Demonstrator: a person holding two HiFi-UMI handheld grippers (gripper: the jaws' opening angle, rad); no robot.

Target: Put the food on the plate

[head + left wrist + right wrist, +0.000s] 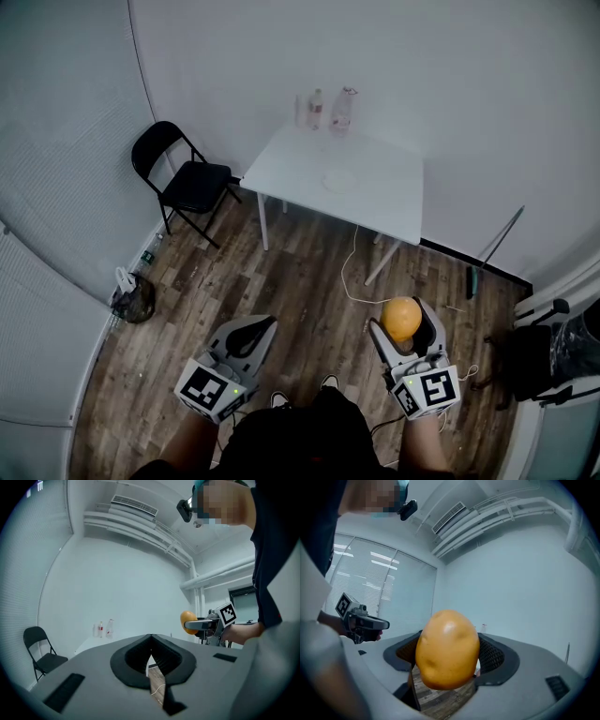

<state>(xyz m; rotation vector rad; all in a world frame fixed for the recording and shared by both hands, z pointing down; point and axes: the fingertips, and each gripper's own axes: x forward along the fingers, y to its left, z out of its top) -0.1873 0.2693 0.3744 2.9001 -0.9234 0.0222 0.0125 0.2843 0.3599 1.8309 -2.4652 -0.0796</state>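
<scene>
Currently the right gripper (pixel 405 326) is clamping the rounded orange food (pixel 401 318), which is bulging past the jaw tips. The left gripper (pixel 253 331) is hanging empty, jaws together. The task is hinging on one gap: a pale plate (pixel 339 179), only faintly showing, is sitting mid-tabletop (pixel 380 197), well apart from both grippers, ahead and slightly left of the loaded one. The right gripper is looking the nearer.

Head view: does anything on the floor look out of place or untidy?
A white cable trails loose across the wood floor under the white table, and a dark bundle slumps by the left wall. Nothing looks spilled or broken.
</scene>
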